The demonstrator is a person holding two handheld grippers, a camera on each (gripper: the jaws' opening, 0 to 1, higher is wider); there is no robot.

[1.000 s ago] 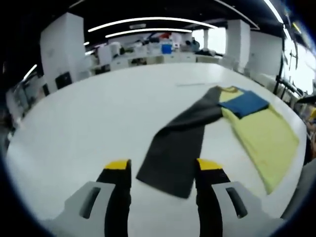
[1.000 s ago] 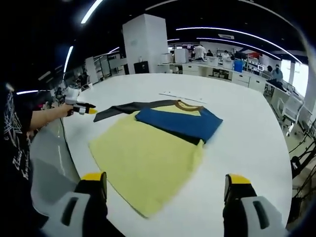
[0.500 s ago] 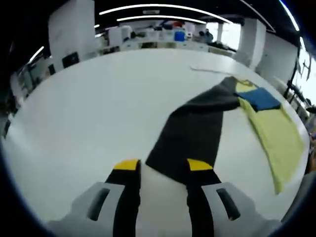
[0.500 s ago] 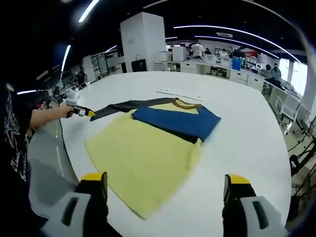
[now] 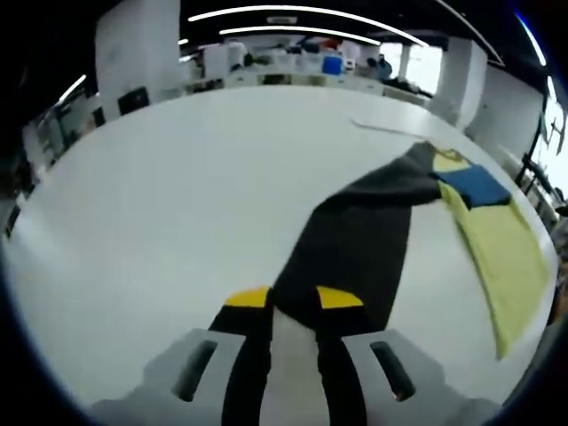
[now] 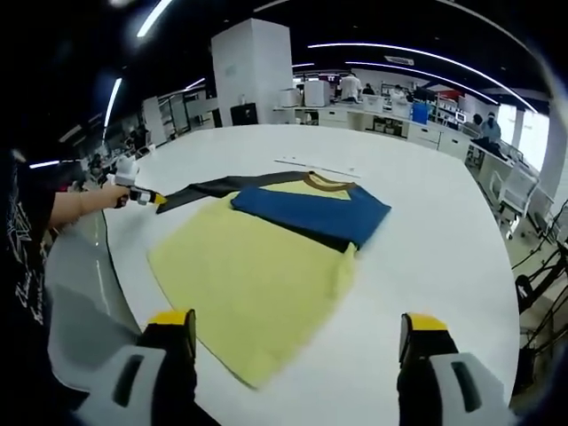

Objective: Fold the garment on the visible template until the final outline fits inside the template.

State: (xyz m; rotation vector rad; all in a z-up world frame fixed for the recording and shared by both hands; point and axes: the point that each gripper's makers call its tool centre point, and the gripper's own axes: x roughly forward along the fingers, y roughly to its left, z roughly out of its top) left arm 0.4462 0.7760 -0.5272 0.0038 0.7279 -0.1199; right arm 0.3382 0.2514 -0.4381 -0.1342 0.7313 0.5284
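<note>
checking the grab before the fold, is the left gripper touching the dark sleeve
Touching. In the left gripper view the left gripper has its yellow-tipped fingers nearly together over the cuff end of the dark sleeve.

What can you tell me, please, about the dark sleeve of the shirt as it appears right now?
The dark sleeve looks like soft charcoal-grey cloth, stretched out long and flat on the white table, reaching away from the yellow body of the shirt. It widens toward its cuff end, which lies between the nearly closed yellow tips of the left gripper. At the shoulder it meets the yellow body beside the folded blue sleeve.
</note>
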